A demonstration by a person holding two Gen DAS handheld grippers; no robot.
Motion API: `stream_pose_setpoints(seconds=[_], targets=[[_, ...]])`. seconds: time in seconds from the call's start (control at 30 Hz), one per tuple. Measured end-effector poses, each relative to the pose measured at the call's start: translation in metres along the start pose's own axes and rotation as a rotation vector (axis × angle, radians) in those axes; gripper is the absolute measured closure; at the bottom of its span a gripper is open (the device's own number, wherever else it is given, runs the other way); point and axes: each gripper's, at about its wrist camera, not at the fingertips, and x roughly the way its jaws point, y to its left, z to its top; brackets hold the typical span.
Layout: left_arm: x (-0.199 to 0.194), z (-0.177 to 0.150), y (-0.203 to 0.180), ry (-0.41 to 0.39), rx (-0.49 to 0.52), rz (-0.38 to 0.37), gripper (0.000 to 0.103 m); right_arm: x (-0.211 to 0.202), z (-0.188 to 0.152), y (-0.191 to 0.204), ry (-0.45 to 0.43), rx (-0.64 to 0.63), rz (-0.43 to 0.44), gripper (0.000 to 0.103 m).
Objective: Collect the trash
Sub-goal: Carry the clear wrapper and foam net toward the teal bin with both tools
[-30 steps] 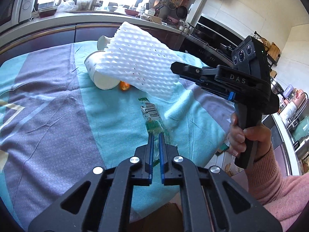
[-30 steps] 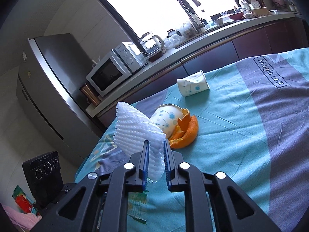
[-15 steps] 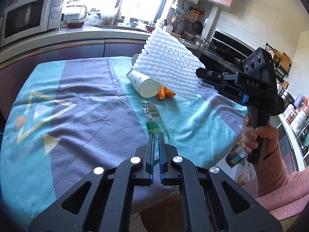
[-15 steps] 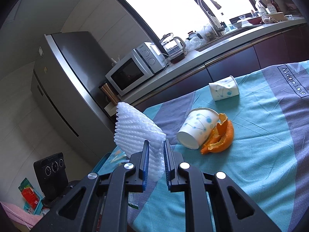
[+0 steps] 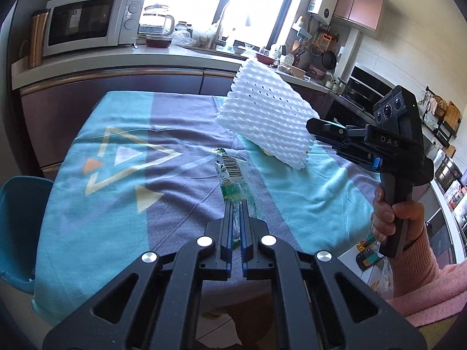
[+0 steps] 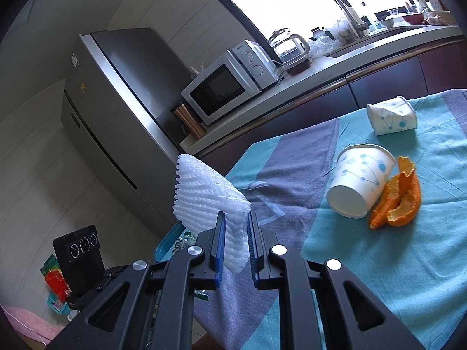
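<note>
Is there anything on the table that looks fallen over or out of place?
Yes. Two paper cups lie on their sides on the tablecloth: one touching an orange peel, the other near the table's far edge. Both look tipped over; no spill shows.

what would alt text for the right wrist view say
The right gripper is shut on a white foam fruit net above the edge of a table with a teal and grey cloth. On it lie two tipped paper cups and orange peel, a kitchen counter behind.
</note>
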Motion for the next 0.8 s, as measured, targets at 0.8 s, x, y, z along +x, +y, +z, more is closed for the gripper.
stream_pose_setpoints(seconds=[0.8], targets=[[-0.096, -0.015, 0.118, -0.159, -0.225, 0.256, 0.098, 0.125, 0.008, 0.08, 0.191, -0.099, 0.151, 0.09]])
